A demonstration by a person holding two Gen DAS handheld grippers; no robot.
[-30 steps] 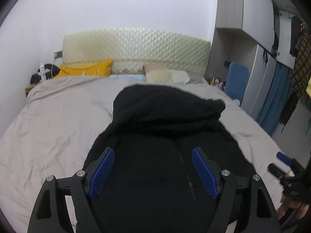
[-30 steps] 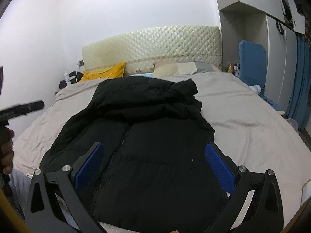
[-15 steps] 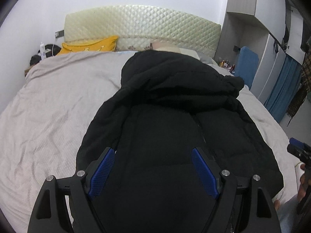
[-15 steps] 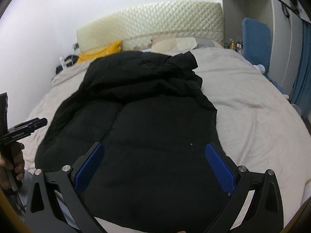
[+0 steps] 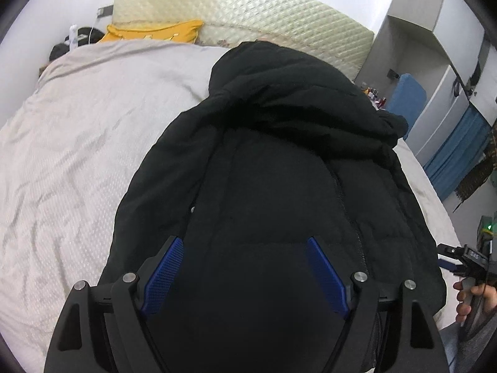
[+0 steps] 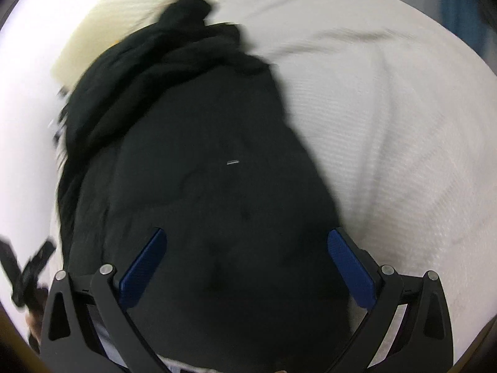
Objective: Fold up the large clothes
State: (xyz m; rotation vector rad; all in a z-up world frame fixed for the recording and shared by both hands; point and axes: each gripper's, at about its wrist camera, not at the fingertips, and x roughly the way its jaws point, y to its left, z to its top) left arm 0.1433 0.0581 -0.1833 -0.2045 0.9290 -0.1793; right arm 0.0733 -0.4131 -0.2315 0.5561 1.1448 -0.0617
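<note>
- Black padded zip-front jacket (image 5: 279, 186) spread flat on beige-sheeted bed (image 5: 77, 155), hood bunched toward 12 o'clock.
- Left hand-held gripper (image 5: 243, 272) hovering over hem, jaws wide apart, empty.
- Right hand-held gripper (image 6: 247, 262) likewise spread, empty; view blurred.

Nothing readable here, honestly. The only lettering was some tiny white print on the side of the right gripper (image 5: 466, 256) at the edge of the left wrist view, way too small to make out. The right wrist view was motion-blurred, with no writing on it.
</note>
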